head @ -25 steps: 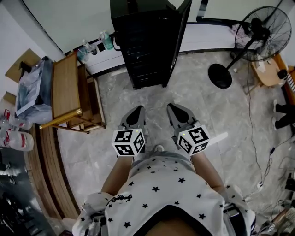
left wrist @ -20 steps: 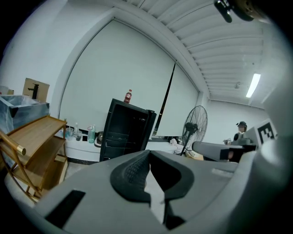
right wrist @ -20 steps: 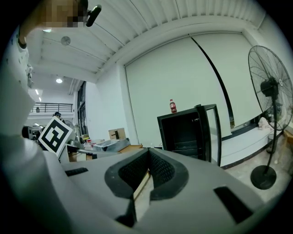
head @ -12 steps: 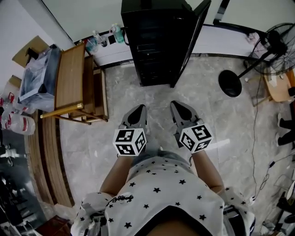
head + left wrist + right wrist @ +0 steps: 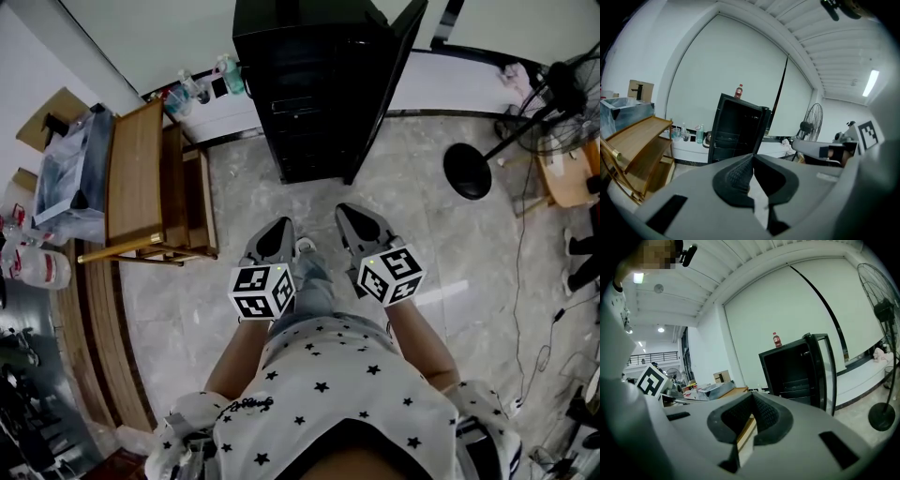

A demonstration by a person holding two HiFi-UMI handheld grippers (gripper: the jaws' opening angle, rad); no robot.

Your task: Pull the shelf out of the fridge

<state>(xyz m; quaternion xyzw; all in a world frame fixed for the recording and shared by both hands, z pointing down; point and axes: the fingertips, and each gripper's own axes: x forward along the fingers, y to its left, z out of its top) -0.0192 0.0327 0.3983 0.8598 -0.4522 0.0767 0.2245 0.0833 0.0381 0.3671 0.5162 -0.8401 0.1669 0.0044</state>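
The black fridge [image 5: 305,89] stands ahead on the marble floor, its glass door [image 5: 392,80] swung open to the right. Dark shelves [image 5: 298,105] show dimly inside, also in the right gripper view [image 5: 800,380]. A red bottle [image 5: 739,90] stands on top of the fridge. My left gripper [image 5: 278,229] and right gripper [image 5: 349,215] are held side by side in front of the person's body, well short of the fridge. Both are shut with nothing between the jaws. In the left gripper view the fridge [image 5: 737,131] sits straight beyond the closed tips.
A wooden rack [image 5: 141,183] stands left of the fridge with a clear plastic box [image 5: 64,173] beside it. Bottles [image 5: 225,75] line the low white ledge. A standing fan [image 5: 469,169] is at the right, with cables on the floor [image 5: 548,309]. The person's leg [image 5: 309,272] shows between the grippers.
The head view has shifted a little and the fridge sits slightly further left. A leg has stepped forward between the grippers. Both grippers stay shut and empty.
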